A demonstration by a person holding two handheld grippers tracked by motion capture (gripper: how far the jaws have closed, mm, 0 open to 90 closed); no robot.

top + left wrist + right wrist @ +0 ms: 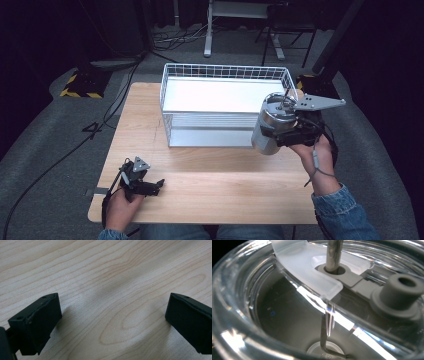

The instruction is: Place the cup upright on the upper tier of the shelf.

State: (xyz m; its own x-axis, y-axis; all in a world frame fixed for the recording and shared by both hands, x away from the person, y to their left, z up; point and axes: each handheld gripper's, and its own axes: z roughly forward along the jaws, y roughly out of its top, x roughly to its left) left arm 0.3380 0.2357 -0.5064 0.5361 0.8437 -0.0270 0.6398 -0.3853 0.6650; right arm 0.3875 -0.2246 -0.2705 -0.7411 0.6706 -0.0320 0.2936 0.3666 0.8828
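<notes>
1. The silver steel tumbler with a clear plastic lid (pixel 272 127) is held off the table, tilted, just in front of the right end of the white wire basket (pixel 172 87); the right gripper (pixel 287 131) sits against its side and seems clamped on it, though its jaws are not plainly seen.
2. The step in hand looks like carrying the tumbler to the basket; to do it well I would lift it clear above the rim, level it, then lower it onto the basket's white floor without knocking the wire wall.
3. The left gripper (pixel 150 187) rests low at the near left of the light wooden table (pixel 210 175), jaws apart, holding nothing.
4. The right gripper view gives the lid close up: a metal straw (pixel 334 255) through a grey seal, a grey plug (pixel 400 293) beside it, a dark inside; the high view gives the placing; the left gripper view shows bare wood grain between its spread jaws.
</notes>
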